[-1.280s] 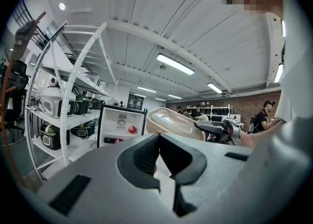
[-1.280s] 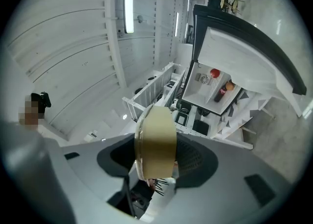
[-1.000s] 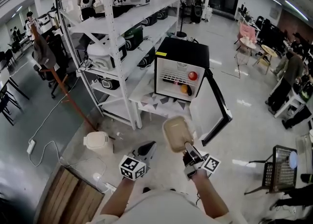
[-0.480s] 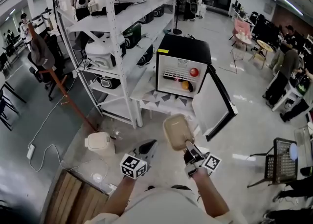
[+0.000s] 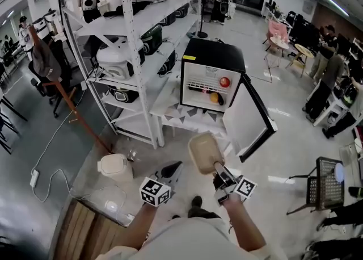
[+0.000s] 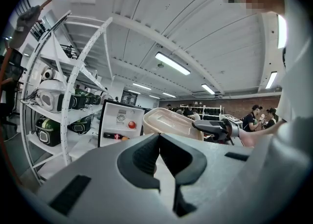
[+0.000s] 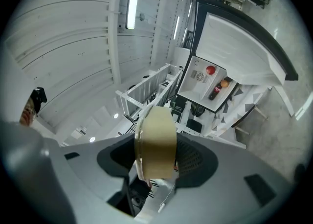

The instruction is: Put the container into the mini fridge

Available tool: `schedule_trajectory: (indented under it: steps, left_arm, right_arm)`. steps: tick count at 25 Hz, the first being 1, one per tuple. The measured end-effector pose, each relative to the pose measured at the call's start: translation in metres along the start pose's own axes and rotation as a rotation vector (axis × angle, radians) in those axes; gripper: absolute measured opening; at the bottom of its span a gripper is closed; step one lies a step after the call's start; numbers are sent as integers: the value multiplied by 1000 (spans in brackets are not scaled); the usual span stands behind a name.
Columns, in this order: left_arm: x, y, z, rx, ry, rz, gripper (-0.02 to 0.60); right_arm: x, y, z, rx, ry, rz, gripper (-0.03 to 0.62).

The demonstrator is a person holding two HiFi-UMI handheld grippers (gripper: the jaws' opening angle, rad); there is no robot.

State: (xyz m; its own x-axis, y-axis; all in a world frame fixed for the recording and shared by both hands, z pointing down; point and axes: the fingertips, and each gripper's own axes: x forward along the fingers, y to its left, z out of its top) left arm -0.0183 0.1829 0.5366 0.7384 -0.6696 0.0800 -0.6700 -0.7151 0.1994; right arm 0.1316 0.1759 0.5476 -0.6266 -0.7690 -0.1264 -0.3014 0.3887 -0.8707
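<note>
The black mini fridge (image 5: 211, 60) stands on a low white table (image 5: 187, 122), its door (image 5: 252, 118) swung open to the right. A beige lidded container (image 5: 204, 153) is held out in front of it, with my right gripper (image 5: 218, 168) shut on its near end. In the right gripper view the container (image 7: 156, 142) sits edge-on between the jaws, with the open fridge (image 7: 209, 82) beyond. My left gripper (image 5: 172, 170) hovers to the left of the container, shut and empty. The left gripper view shows its jaws meeting, with the container (image 6: 168, 123) and the fridge (image 6: 119, 123) ahead.
A white shelf rack (image 5: 133, 54) with several cookers stands left of the fridge. A white cooker (image 5: 113, 166) and a wooden board (image 5: 79, 231) lie on the floor at left. A black wire basket (image 5: 323, 189) is at right. Red and orange fruit (image 5: 224, 82) sit inside the fridge. People stand far off.
The fridge has drawn slightly nearer and lower in the head view, and a shoe now shows at the bottom. Both grippers keep their pose, the container still held.
</note>
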Motion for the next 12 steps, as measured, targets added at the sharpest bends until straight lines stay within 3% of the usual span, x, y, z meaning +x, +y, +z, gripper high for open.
schedule_trajectory:
  steps: [12]
  left_arm:
    - [44, 36, 0, -11, 22, 11, 5]
  right_arm:
    - [43, -34, 28, 19, 10, -4, 227]
